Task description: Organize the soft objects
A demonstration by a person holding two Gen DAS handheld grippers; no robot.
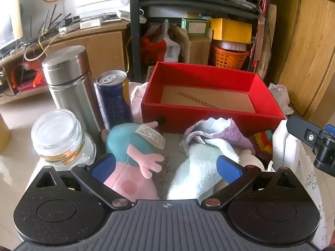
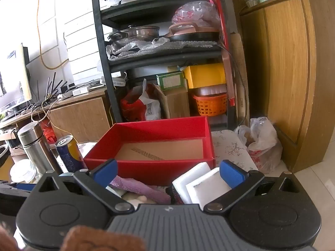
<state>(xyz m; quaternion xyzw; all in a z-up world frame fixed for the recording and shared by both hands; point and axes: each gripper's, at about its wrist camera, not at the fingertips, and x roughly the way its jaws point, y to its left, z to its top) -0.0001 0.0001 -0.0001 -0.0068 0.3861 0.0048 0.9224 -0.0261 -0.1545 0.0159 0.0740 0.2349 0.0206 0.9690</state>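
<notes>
My left gripper (image 1: 166,168) stands open just above the table, its blue pads wide apart. Between them lie a pink and teal plush toy (image 1: 129,152) on the left and a pale mint towel (image 1: 201,161) on the right, neither one pressed. A purple cloth (image 1: 230,133) is bunched over the towel's far end. Behind them stands an open red box (image 1: 209,117) with a bare cardboard floor. My right gripper (image 2: 169,173) is open too, hovering over the purple cloth (image 2: 136,186) and white foam pieces (image 2: 199,184), in front of the red box (image 2: 146,169).
A steel flask (image 1: 69,83), a blue drink can (image 1: 114,100) and a glass jar (image 1: 60,138) crowd the table's left side. A black shelf rack (image 2: 104,67) and a wooden cabinet (image 2: 289,62) stand behind. A plastic bag (image 2: 261,144) sits on the floor at right.
</notes>
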